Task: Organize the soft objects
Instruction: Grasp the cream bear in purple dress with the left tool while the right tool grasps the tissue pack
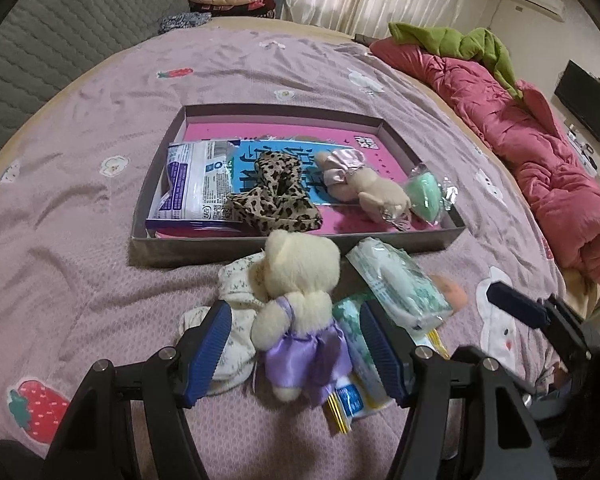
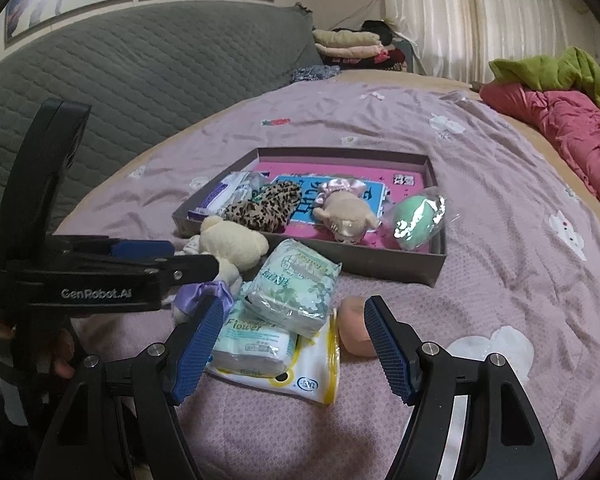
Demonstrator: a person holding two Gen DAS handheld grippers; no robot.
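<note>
While the shallow grey cardboard box point(image 1: 236, 247) at centre frame holds a leopard-print fabric piece point(image 1: 274, 196), a pink-skirted beige plush point(image 1: 364, 188) and a wrapped mint sponge point(image 1: 422, 196), the open left gripper point(image 1: 296, 354) straddles a cream teddy bear in a lilac satin dress point(image 1: 296, 304), lying lengthwise, head toward the box. Right view: the open right gripper point(image 2: 294, 350) hangs over stacked tissue packs point(image 2: 288, 300) at lower centre.

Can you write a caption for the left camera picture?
Open left gripper straddles a cream teddy bear in a purple dress, before a shallow grey box of soft things.

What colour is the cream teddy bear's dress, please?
Shiny lilac purple dress on the teddy bear; clearest in left wrist view.
</note>
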